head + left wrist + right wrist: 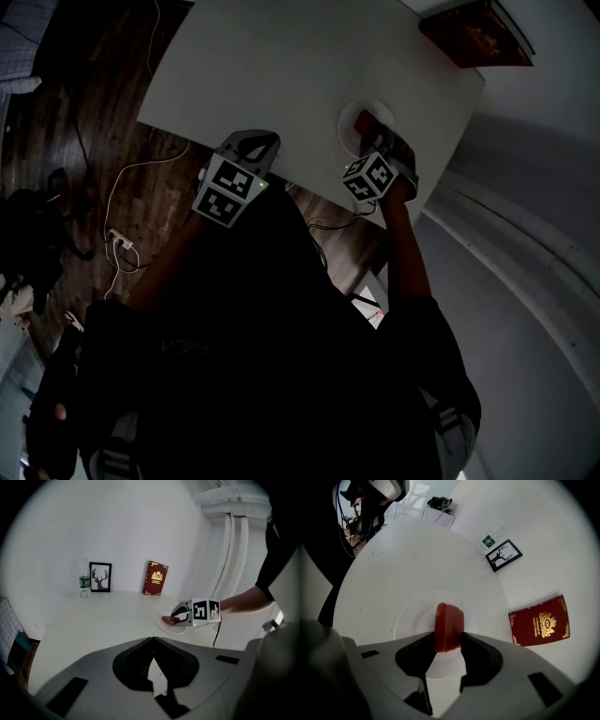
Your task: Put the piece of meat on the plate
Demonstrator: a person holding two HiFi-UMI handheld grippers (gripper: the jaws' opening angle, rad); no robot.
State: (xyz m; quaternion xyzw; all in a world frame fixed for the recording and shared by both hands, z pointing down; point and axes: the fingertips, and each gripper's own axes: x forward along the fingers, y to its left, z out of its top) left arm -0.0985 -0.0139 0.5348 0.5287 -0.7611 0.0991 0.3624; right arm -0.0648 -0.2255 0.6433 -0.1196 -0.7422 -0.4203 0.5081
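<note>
A red piece of meat (449,625) stands on edge on the small white plate (408,620), right between the jaws of my right gripper (448,641). From the left gripper view, the right gripper (177,616) hangs over the plate (164,624) with a gap above the meat (168,619), so it reads as open. The head view shows plate (352,112) and meat (364,122) near the table's right edge. My left gripper (153,641) is shut and empty, held back over the near table edge (248,150).
A red book (155,578) stands against the back wall, with a framed deer picture (100,577) and a water bottle (84,581) to its left. The white table (281,66) ends just below the grippers. Cables and a power strip (122,244) lie on the wooden floor.
</note>
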